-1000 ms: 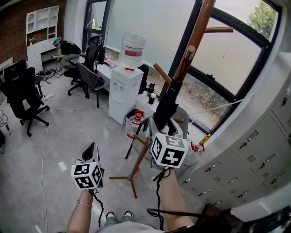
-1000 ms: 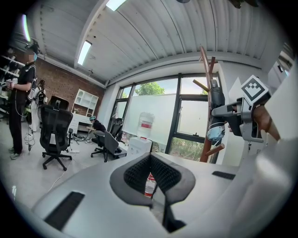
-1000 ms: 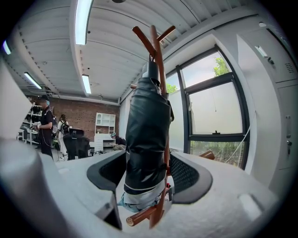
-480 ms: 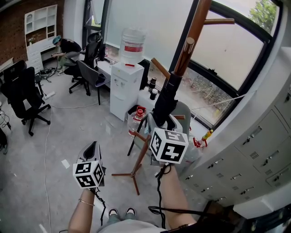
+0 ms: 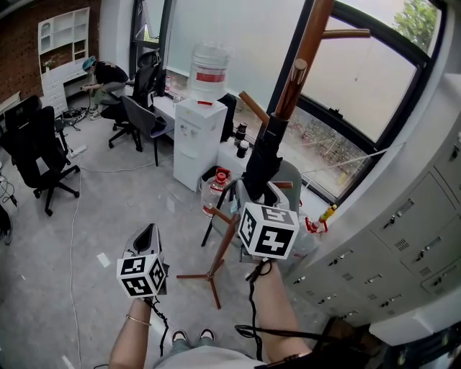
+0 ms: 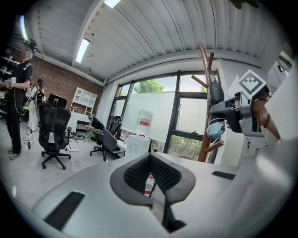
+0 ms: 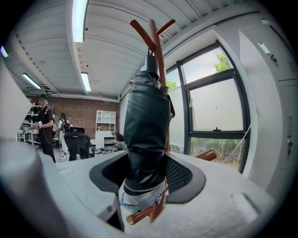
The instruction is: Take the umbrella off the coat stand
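Sheeny cloth umbrella (image 7: pixel 146 135), smooth wooden coat stand (image 5: pixel 306 54)

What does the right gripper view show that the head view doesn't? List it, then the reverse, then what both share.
Right gripper view only: how the right gripper stands: jaws, just closing, pressed on the umbrella; ceiling lights. Head view only: left gripper, water dispenser, the coat stand's feet. Both: the umbrella hanging on the coat stand, the window.

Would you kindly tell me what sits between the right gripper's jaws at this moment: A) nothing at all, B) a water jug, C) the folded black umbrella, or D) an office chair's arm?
C: the right gripper view shows the folded black umbrella between the jaws of the right gripper, which have just been closing onto it.
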Action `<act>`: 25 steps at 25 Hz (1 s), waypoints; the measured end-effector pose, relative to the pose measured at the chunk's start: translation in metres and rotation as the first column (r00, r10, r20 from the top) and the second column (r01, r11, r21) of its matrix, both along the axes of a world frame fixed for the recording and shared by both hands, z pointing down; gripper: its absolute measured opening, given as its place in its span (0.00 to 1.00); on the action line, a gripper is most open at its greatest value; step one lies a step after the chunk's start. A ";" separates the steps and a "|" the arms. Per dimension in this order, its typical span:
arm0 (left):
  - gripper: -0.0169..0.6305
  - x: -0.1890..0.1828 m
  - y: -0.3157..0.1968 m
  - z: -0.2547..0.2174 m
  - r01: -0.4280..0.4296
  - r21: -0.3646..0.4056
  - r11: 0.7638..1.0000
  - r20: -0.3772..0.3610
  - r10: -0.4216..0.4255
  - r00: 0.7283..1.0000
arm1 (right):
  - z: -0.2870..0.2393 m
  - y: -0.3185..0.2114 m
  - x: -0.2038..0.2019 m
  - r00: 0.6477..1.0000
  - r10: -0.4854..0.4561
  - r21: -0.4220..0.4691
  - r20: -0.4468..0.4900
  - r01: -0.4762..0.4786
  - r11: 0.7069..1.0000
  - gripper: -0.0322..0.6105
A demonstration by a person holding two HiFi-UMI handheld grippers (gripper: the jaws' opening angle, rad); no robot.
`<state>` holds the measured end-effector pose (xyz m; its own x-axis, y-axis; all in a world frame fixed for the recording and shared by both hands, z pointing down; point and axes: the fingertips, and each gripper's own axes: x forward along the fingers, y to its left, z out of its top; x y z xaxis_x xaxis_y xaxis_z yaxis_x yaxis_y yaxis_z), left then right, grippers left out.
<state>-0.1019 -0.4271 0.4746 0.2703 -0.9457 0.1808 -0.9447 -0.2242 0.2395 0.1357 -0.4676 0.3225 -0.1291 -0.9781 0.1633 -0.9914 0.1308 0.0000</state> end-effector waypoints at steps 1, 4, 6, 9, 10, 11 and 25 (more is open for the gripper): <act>0.03 0.000 0.000 0.000 0.000 0.001 1.000 -0.001 0.000 1.000 | 0.000 0.001 0.000 1.000 0.000 0.001 0.000 0.000 1.000 0.41; 0.03 -0.001 0.001 -0.002 -0.001 0.003 1.000 -0.003 0.001 1.000 | -0.001 0.003 0.000 1.000 -0.010 0.006 -0.001 0.010 1.000 0.39; 0.03 -0.001 0.001 -0.004 -0.003 0.005 1.000 -0.004 0.003 1.000 | -0.001 0.004 -0.001 1.000 -0.018 0.008 -0.003 0.018 1.000 0.38; 0.03 0.001 0.000 -0.005 -0.007 0.011 1.000 -0.006 0.008 1.000 | -0.001 0.004 -0.001 1.000 -0.023 0.011 -0.005 0.023 1.000 0.38; 0.03 0.002 0.000 -0.006 -0.009 0.013 1.000 -0.006 0.009 1.000 | -0.001 0.004 -0.001 1.000 -0.025 0.011 -0.005 0.025 1.000 0.37; 0.03 0.003 0.000 -0.007 -0.011 0.014 1.000 -0.005 0.011 1.000 | -0.001 0.005 -0.001 1.000 -0.027 0.011 -0.004 0.027 1.000 0.37; 0.03 0.007 0.001 -0.021 -0.025 0.043 0.999 0.004 0.025 1.000 | -0.008 0.014 -0.005 0.999 -0.050 0.026 -0.015 0.050 0.998 0.37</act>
<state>-0.0944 -0.4261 0.4537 0.2930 -0.9457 0.1408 -0.9396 -0.2576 0.2254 0.1302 -0.4540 0.3147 -0.1757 -0.9745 0.1397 -0.9835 0.1799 0.0179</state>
